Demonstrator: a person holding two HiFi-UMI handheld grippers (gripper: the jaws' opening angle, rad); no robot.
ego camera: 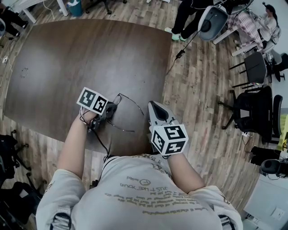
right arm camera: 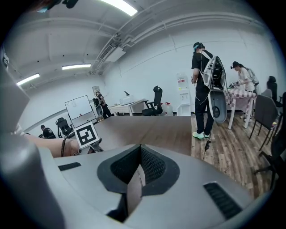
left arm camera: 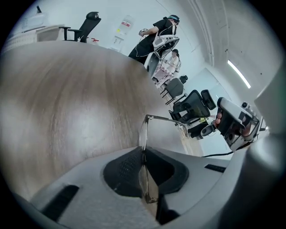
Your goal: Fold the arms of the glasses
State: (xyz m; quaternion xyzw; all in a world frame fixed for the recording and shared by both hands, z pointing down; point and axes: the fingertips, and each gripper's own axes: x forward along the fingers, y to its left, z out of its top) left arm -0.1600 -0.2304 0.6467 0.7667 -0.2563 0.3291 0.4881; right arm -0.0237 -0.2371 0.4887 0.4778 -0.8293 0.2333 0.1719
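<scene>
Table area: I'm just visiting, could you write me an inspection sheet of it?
Surface: brown table, wood grain.
Job's things: glasses, one arm seen unfolded.
Clutter: nothing seen.
Grippers: left gripper shut on the glasses' front; right gripper shut, empty.
Cables: black cable from the left gripper toward the person; second cable on the floor.
Surroundings: wood floor, office chairs, people standing.

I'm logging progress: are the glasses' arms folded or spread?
Spread. One arm of the glasses juts sideways from the front pinched in the left gripper; the head view shows both arms out.
</scene>
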